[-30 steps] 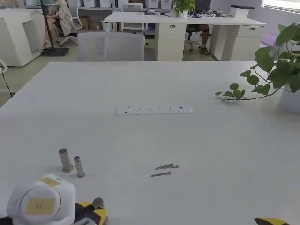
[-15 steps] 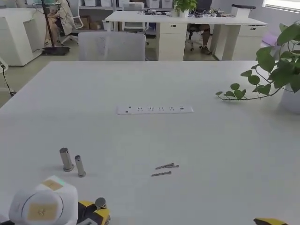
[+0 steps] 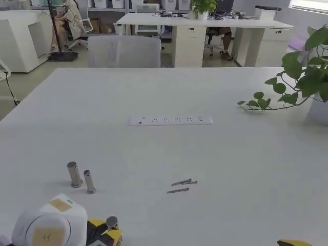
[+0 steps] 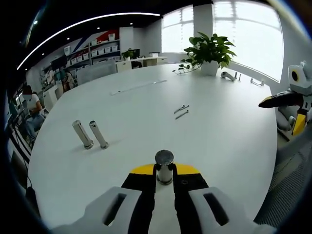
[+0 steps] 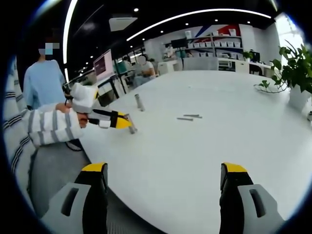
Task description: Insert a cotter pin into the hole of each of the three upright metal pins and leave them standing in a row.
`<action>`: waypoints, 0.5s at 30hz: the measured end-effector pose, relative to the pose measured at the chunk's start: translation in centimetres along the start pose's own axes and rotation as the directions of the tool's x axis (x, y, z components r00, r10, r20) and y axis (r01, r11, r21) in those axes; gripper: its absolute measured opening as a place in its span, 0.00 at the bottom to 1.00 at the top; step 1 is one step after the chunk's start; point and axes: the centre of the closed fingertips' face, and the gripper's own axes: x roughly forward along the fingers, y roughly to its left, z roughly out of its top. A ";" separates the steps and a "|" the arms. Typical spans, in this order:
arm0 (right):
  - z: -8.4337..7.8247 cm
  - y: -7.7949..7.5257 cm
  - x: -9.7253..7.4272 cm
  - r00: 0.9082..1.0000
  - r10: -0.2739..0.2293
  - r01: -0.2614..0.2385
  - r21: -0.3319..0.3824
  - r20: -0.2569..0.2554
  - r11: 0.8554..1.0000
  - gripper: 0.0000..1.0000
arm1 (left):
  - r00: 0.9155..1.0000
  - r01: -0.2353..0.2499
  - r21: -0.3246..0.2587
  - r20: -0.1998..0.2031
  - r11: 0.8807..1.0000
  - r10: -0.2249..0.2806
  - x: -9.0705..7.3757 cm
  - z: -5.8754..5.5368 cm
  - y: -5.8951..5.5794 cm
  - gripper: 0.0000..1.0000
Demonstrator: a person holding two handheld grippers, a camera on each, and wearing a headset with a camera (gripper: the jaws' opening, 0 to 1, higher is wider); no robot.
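**One pin held, two standing**

The left gripper (image 4: 165,179) is squeezing one metal pin (image 4: 164,165) upright between its jaws. Two more metal pins (image 3: 75,174) are standing together on the table (image 3: 246,169). The cotter pins (image 3: 182,185) are lying mid-table. The right gripper (image 5: 163,183) is holding its jaws wide apart.

Bright open office: white table (image 3: 230,154), potted plant (image 3: 294,64) at two o'clock, desks (image 3: 205,21) at twelve.
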 end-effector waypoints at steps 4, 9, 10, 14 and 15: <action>0.0 0.0 0.0 1.000 0.000 0.000 0.001 0.002 1.000 0.97 | 1.000 0.007 0.006 0.002 1.000 -0.007 0.0 0.0 -0.1 0.13; 0.0 0.0 0.0 1.000 0.002 -0.002 0.000 0.003 1.000 0.97 | 1.000 0.013 0.007 0.006 1.000 -0.013 -0.1 0.1 -0.2 0.14; 0.0 0.0 0.0 1.000 0.002 -0.002 0.001 0.003 1.000 0.97 | 1.000 0.016 0.011 0.010 1.000 -0.016 -0.1 0.2 -0.2 0.15; 0.0 0.0 0.1 1.000 0.003 -0.003 -0.002 0.004 1.000 0.97 | 1.000 0.024 0.018 0.013 1.000 -0.024 -0.1 0.2 -0.3 0.19; 0.0 0.1 0.1 1.000 0.003 -0.003 -0.002 0.003 1.000 0.97 | 1.000 0.026 0.018 0.013 1.000 -0.026 -0.1 0.2 -0.3 0.20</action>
